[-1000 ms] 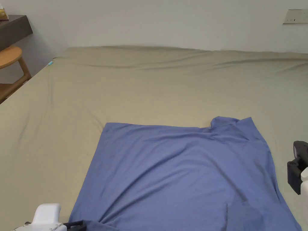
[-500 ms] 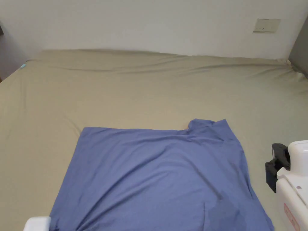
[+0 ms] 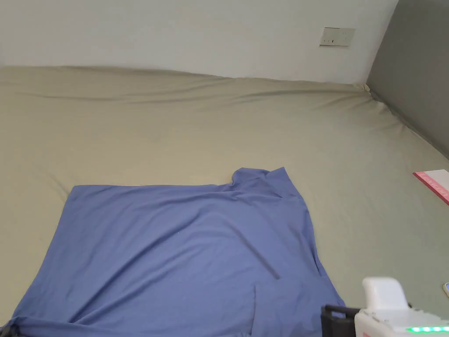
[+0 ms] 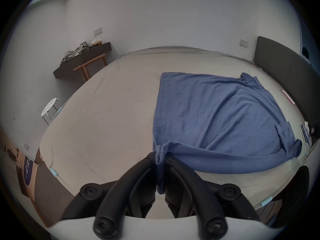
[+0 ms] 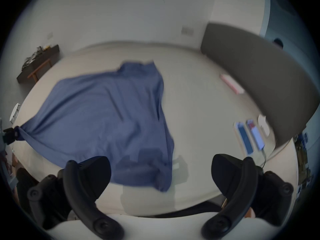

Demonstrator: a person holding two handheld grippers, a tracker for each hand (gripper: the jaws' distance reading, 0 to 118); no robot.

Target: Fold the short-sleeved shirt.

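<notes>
At the far left of the room, in the left gripper view, a white stool stood beside the bed, and a dark wall shelf carried a heap of grey cloth. The left tongs were pinched narrow on the near left corner of the blue short-sleeved shirt, with a bunch of fabric hanging down between both jaws. From that held corner the shirt spread flat across the olive sheet, its near edge rolled into a thick fold, its collar end pointing toward the grey headboard. In the right gripper view the picture was blurred; the shirt's left corner ran out taut to the other gripper at the frame's edge. The right tongs stood wide apart, empty, above the shirt's near right corner and the bed edge, with their shadow on the sheet. Further right, a pink-edged card lay near the headboard, and two phones lay side by side on the sheet.
</notes>
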